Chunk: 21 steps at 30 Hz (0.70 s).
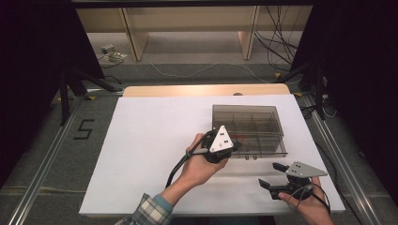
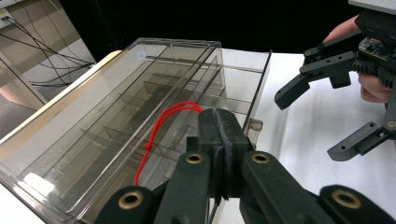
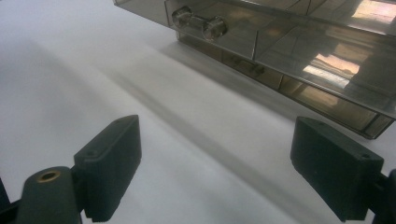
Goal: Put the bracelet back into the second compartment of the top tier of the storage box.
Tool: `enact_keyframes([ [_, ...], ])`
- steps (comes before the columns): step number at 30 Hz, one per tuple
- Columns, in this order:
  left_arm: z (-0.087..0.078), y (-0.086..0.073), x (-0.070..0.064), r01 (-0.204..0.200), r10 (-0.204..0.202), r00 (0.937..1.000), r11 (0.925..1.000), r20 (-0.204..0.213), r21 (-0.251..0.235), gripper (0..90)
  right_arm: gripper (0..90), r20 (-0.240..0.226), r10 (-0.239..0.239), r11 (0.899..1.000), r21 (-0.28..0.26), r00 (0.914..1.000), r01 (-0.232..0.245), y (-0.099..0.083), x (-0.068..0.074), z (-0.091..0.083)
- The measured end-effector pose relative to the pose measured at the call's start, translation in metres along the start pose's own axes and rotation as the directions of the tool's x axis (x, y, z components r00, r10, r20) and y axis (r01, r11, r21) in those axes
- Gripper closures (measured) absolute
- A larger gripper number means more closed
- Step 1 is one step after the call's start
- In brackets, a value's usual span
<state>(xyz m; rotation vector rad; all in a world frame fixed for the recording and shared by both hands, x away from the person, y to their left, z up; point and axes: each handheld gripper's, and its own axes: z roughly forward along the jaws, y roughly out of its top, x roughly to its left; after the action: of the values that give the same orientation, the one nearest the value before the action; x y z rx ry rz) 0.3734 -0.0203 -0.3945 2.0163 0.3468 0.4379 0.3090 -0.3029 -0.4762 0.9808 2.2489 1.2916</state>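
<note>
White board covers the table (image 1: 155,154), with grey floor and wooden shelving beyond; a smoky clear compartment box (image 1: 248,129) sits on the right half of it, lid closed, its paired clear knobs (image 3: 200,23) facing the person. The left gripper (image 1: 233,146) is at the box's near left corner with its jaws pressed together, and in the left gripper view a thin red string (image 2: 161,130) runs from the closed tips across the lid; it appears to be pinched there, though the contact itself is hidden. The right gripper (image 1: 271,175) hovers just in front of the box, jaws spread wide, holding nothing. Judging by this, the step is handling the string at the box; it would go best with the left grip kept firm and low so the loop does not slip, while the right gripper steadies or lifts the lid at the knobs before the string is lowered into a compartment. Only one mark is readable: a black "5" (image 1: 83,129) taped on the floor to the left; the box bears no label.
</note>
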Motion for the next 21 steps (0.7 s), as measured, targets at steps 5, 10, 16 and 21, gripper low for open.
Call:
enact_keyframes([
  [5, 0.002, 0.003, -0.002, -0.003, 0.003, 1.0000, 1.0000, 0.007, -0.003, 90.0, 17.2, 0.000, 0.003, 1.000, 0.004, 1.0000, -0.003, 0.000, 0.001, 0.000],
  [10, 0.006, 0.004, -0.003, -0.007, 0.007, 0.9999, 1.0000, 0.015, -0.001, 90.0, 17.2, 0.000, -0.003, 1.000, -0.001, 1.0000, 0.003, 0.000, 0.000, 0.000],
  [16, 0.011, 0.005, -0.005, -0.007, 0.007, 0.9996, 1.0000, 0.027, -0.001, 90.0, 17.3, -0.001, -0.002, 1.000, 0.000, 1.0000, 0.002, 0.000, 0.000, 0.000],
  [21, 0.013, 0.005, -0.006, -0.011, 0.011, 0.9994, 0.9999, 0.032, 0.003, 90.0, 17.2, 0.000, -0.002, 1.000, -0.001, 1.0000, 0.002, 0.000, 0.000, 0.000],
])
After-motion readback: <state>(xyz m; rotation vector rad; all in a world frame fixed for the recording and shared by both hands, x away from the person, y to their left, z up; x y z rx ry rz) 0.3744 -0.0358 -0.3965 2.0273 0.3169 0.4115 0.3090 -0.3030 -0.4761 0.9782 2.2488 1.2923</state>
